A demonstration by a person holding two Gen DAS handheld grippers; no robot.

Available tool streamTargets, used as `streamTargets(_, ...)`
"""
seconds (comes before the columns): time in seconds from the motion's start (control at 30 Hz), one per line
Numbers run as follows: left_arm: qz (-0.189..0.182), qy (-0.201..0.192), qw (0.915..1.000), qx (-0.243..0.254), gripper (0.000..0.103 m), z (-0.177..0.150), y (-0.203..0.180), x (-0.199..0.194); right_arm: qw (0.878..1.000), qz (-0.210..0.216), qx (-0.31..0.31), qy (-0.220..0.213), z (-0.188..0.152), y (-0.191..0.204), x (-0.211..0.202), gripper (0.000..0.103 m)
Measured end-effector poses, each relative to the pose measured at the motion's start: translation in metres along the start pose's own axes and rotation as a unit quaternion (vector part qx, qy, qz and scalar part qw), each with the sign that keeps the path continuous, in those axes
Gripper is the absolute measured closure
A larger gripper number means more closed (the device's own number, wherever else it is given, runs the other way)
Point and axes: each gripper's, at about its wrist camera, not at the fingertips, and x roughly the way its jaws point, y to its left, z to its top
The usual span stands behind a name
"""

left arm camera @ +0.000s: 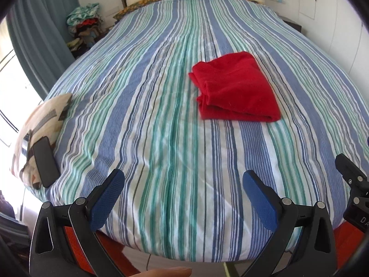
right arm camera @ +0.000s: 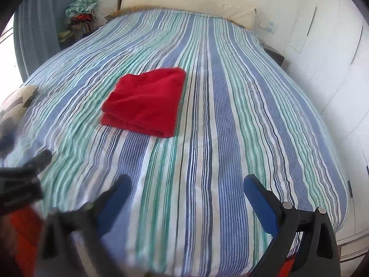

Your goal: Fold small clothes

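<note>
Left wrist view: the left gripper (left arm camera: 183,182) hangs over the near edge of the bed (left arm camera: 161,138), its jaws spread wide with nothing between them; the pads (left arm camera: 107,198) are blue with a fine mesh texture, set on black plastic arms. A red cloth (left arm camera: 235,90), soft and fleecy, lies folded into a rough rectangle on the striped cover, well beyond the fingertips. At the left edge a patterned cushion (left arm camera: 46,120) carries a dark, glossy phone (left arm camera: 45,161). Part of the right gripper (left arm camera: 352,184) shows at the right border.

From the right wrist view, the right gripper (right arm camera: 186,184) also stands wide and empty, its left finger blurred. The cloth (right arm camera: 147,101) sits ahead and to the left, apart from both grippers.
</note>
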Motion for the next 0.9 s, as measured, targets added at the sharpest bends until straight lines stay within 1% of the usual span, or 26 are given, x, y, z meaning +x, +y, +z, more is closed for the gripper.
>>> streamTargets(0.27, -0.003, -0.003, 1.0000, -0.003, 0.001, -0.002, -0.004, -0.007, 1.000, -0.007, -0.003, 0.005, -0.004, 0.000, -0.001, 0.006)
streamTargets(0.47, -0.007, -0.005, 1.0000, 0.003, 0.001, -0.001, -0.007, -0.009, 1.000, -0.002, 0.001, 0.002, -0.002, -0.001, -0.005, 0.006)
streamTargets(0.67, -0.014, -0.007, 0.9999, -0.006, 0.001, 0.001, -0.004, -0.011, 1.000, -0.001, -0.001, 0.001, -0.001, 0.003, -0.007, 0.006)
streamTargets(0.77, -0.017, -0.015, 0.9997, -0.012, 0.001, 0.001, -0.001, -0.015, 1.000, 0.001, 0.000, -0.001, -0.001, 0.004, -0.009, 0.006)
streamTargets(0.9, -0.005, -0.031, 0.9995, -0.001, 0.001, 0.001, -0.005, -0.022, 1.000, 0.003, 0.002, -0.004, -0.001, 0.004, -0.010, 0.006)
